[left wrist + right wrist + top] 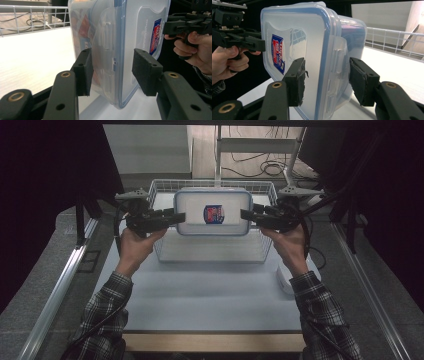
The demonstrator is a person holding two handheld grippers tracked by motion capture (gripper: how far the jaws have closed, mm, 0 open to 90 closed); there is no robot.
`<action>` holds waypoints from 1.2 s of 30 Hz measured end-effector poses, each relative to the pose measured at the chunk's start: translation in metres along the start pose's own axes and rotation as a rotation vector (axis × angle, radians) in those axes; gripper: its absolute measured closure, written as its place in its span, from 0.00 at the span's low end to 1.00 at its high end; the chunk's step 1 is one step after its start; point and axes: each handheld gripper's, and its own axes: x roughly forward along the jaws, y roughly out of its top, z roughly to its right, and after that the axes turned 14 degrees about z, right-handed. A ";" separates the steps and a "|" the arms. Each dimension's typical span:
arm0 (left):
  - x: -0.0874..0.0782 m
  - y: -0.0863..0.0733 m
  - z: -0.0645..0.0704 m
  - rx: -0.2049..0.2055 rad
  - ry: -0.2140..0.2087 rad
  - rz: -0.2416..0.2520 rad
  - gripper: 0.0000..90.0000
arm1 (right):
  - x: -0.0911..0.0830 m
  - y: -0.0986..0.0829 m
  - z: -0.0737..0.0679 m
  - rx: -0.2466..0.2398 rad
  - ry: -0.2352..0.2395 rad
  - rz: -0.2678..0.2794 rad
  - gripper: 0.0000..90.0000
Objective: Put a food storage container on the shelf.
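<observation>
While the box (212,212) hangs over the basket (165,186) from above, both grippers flank its ends. Left gripper (112,71) view: jaws straddle the latch, one pad off. Right gripper (327,81) view: same gap. It'll probably drop if neither squeezes.

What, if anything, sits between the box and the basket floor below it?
Nothing visible. The box hangs over the basket with the left gripper and right gripper at its two ends, jaws astride the side latches with gaps showing. The white basket floor under it looks bare.
</observation>
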 end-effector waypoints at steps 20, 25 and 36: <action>0.020 0.001 -0.023 -0.061 0.039 0.009 0.56 | 0.022 0.000 0.025 0.065 -0.030 -0.010 0.53; 0.024 0.003 -0.025 -0.072 0.058 0.005 0.56 | 0.027 0.000 0.031 0.078 -0.059 -0.008 0.53; 0.027 0.003 -0.029 -0.091 0.071 0.021 0.56 | 0.032 0.000 0.036 0.110 -0.072 0.007 0.53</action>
